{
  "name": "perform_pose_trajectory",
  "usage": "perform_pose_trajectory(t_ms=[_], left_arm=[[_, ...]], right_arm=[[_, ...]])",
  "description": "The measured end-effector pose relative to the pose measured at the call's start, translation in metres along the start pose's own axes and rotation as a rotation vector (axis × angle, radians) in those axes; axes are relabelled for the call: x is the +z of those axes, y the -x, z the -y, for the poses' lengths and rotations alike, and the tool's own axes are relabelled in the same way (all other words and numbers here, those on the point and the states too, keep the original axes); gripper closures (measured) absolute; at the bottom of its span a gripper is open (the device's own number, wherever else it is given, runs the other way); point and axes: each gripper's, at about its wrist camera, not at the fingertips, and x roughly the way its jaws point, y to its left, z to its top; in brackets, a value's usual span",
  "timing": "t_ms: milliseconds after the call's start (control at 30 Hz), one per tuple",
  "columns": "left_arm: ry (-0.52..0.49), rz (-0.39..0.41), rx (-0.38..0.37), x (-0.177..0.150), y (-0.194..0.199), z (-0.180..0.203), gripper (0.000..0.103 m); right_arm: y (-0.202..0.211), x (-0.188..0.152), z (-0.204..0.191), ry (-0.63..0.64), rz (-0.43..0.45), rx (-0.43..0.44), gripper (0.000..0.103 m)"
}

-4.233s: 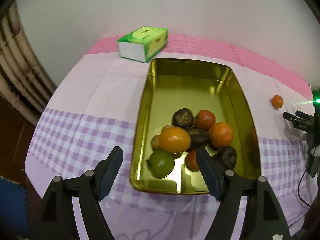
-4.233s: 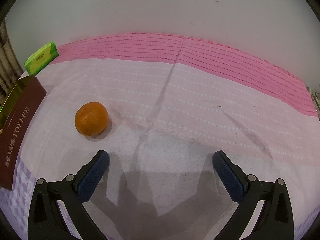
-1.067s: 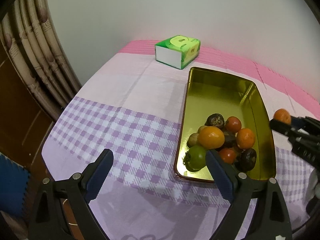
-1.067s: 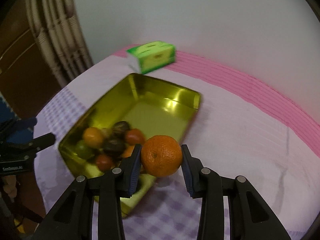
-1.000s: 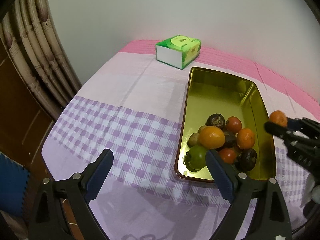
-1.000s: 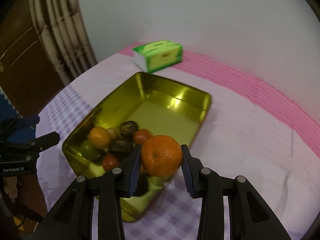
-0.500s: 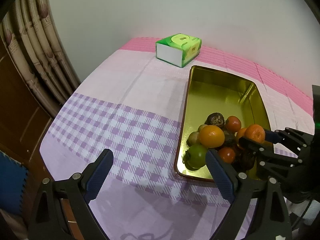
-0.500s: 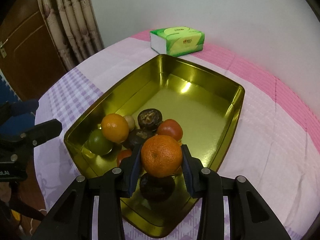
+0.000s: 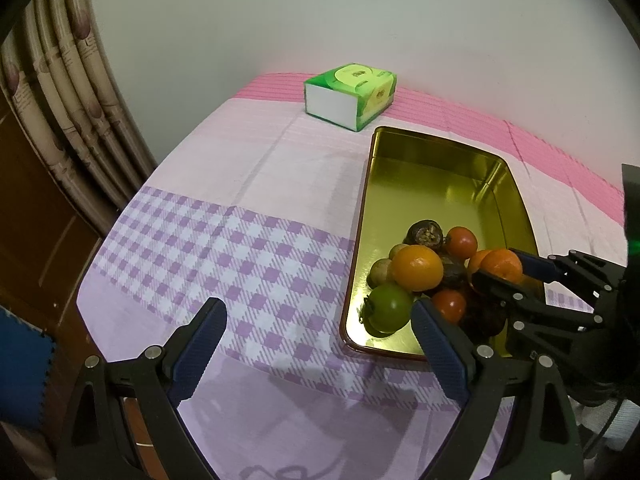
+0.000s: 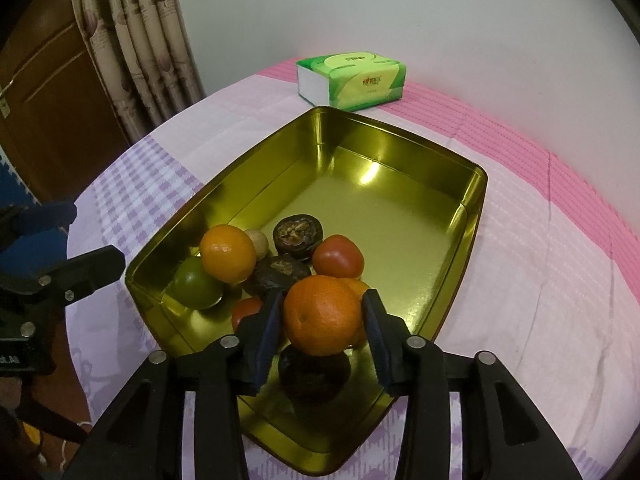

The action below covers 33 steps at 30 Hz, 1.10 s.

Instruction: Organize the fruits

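Hovering over the near end of a gold tin (image 10: 472, 216), the right gripper (image 10: 322, 322) has its jaws just easing apart around an orange (image 10: 322, 314). The fruit sits between the blue pads (image 10: 268, 328), with a sliver of space showing on either side, and it rests on top of the heap of fruit below, above a dark, wrinkled fruit (image 10: 314, 372).

Piled at that same end of the tin are a second orange (image 10: 227, 254), a green fruit (image 10: 198, 284), a red tomato (image 10: 338, 258), another dark fruit (image 10: 298, 236) and a small pale one (image 10: 258, 242). The far half of the tin lies bare and shining.

Seen from the left wrist camera, the left gripper (image 9: 316, 346) hangs wide open and empty over the purple checked part of the tablecloth (image 9: 224, 256), just beside the tin's near corner. The right gripper (image 9: 506, 276) reaches in from the right edge of that view, the orange (image 9: 500, 266) between its tips.

A green tissue box (image 10: 352, 76) stands on the pink stripe beyond the tin, near the white wall. Curtains (image 10: 136, 44) hang at the left.
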Motion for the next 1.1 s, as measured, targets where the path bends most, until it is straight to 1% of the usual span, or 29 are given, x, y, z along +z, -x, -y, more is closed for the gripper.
perform_pose_trajectory(t_ms=[167,300,367,400,533,633,800,1100], left_arm=[[-0.001,0.000,0.000,0.000,0.000,0.000,0.011],[-0.009,0.002,0.001,-0.001,0.001,0.003,0.011],[-0.013,0.002,-0.001,-0.002,0.002,0.004,0.011],[-0.014,0.001,-0.001,-0.002,0.002,0.005,0.011],[-0.019,-0.004,-0.001,-0.004,0.004,0.008,0.011],[-0.035,-0.005,0.007,-0.004,0.004,0.011,0.011],[-0.040,-0.005,0.018,-0.005,0.005,0.012,0.011],[-0.052,-0.016,0.023,-0.008,0.006,0.017,0.011]], right_arm=[[0.013,0.000,0.000,-0.026,0.025,0.000,0.038],[0.026,-0.002,0.003,-0.056,0.031,-0.019,0.032],[0.033,-0.004,0.004,-0.067,0.034,-0.033,0.021],[0.036,-0.006,0.004,-0.072,0.032,-0.039,0.019],[0.045,-0.012,0.002,-0.072,0.025,-0.062,0.015],[0.046,-0.016,0.001,-0.082,-0.008,-0.083,0.012],[0.050,-0.030,-0.001,-0.095,-0.030,-0.063,0.012],[0.048,-0.035,-0.003,-0.090,-0.049,-0.065,0.012]])
